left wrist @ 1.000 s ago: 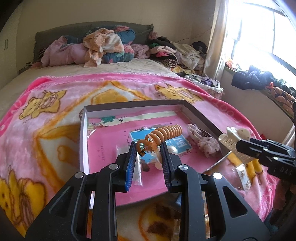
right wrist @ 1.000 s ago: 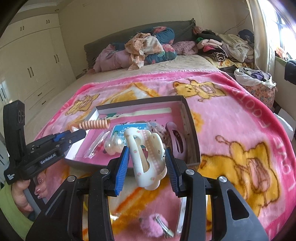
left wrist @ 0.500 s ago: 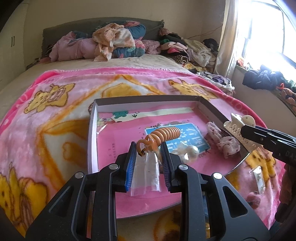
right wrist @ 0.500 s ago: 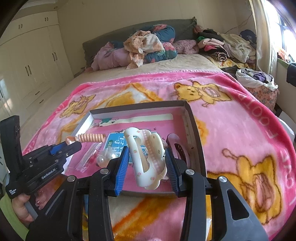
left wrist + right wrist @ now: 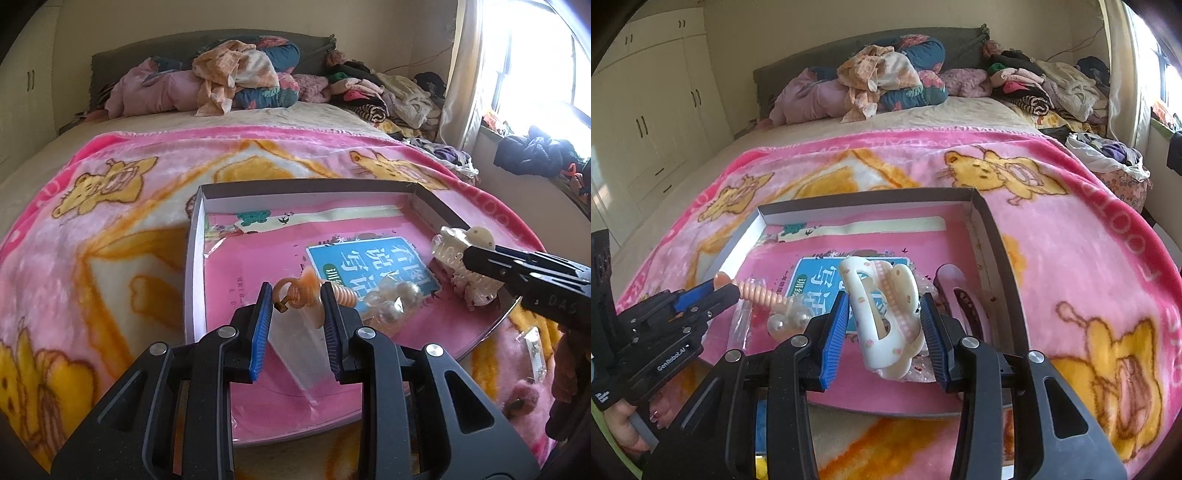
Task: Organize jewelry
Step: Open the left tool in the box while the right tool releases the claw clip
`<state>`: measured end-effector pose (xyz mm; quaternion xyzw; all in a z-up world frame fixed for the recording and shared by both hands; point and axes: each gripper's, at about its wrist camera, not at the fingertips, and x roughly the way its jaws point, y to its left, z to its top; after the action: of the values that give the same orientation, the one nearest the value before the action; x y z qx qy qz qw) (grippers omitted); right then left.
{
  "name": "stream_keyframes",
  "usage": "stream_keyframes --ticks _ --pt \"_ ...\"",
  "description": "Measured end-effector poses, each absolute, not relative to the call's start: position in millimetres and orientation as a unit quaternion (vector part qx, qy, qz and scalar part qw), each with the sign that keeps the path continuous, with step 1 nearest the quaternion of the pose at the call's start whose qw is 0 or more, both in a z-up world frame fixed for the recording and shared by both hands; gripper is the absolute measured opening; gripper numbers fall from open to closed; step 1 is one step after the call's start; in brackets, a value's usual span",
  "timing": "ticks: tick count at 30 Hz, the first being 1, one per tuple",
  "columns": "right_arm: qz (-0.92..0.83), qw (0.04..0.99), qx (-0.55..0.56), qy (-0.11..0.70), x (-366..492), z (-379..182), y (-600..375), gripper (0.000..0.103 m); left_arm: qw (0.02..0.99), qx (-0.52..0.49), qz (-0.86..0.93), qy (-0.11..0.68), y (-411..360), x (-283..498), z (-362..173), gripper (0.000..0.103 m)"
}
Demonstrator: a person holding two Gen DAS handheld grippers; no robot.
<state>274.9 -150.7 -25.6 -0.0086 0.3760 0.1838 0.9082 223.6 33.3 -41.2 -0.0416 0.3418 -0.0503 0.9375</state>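
Gripping an orange spiral hair tie (image 5: 306, 291) between its blue-padded fingers (image 5: 261, 325), the left gripper (image 5: 297, 321) hovers low over a shallow gray-walled box (image 5: 194, 258) that sits on a pink cartoon-bear blanket (image 5: 92, 236) spread across a bed. The coil stretches from the clamped fingers toward a cluster of clear pearl-like beads (image 5: 388, 302) lying inside the box, beside a blue printed card (image 5: 369, 262) on the box's pink lining. A clear plastic sleeve (image 5: 299, 354) lies on the lining under the left fingers. The right gripper (image 5: 886, 328) is clamped on a white claw hair clip (image 5: 882, 314) with small pink spots, holding it upright above the box's near right part. A pink hair clip (image 5: 960, 295) rests inside the box against its right wall, just beside the right fingers. A fuzzy pink item (image 5: 521, 398) lies on the blanket outside the box's near right corner. Piled clothes (image 5: 886, 77) crowd the head of the bed.
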Motion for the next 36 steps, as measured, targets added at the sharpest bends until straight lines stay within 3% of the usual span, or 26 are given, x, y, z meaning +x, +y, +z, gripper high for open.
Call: stream_keyframes --ticks 22,36 --pt "0.191 0.894 -0.024 0.405 265.0 -52.6 -141.2 0.041 0.935 -0.045 -0.046 0.348 37.2 225.2 -45.9 0.019" --pt "0.186 0.903 0.011 0.386 243.6 -35.3 -159.8 0.056 0.938 -0.042 -0.048 0.341 38.9 215.3 -41.8 0.022"
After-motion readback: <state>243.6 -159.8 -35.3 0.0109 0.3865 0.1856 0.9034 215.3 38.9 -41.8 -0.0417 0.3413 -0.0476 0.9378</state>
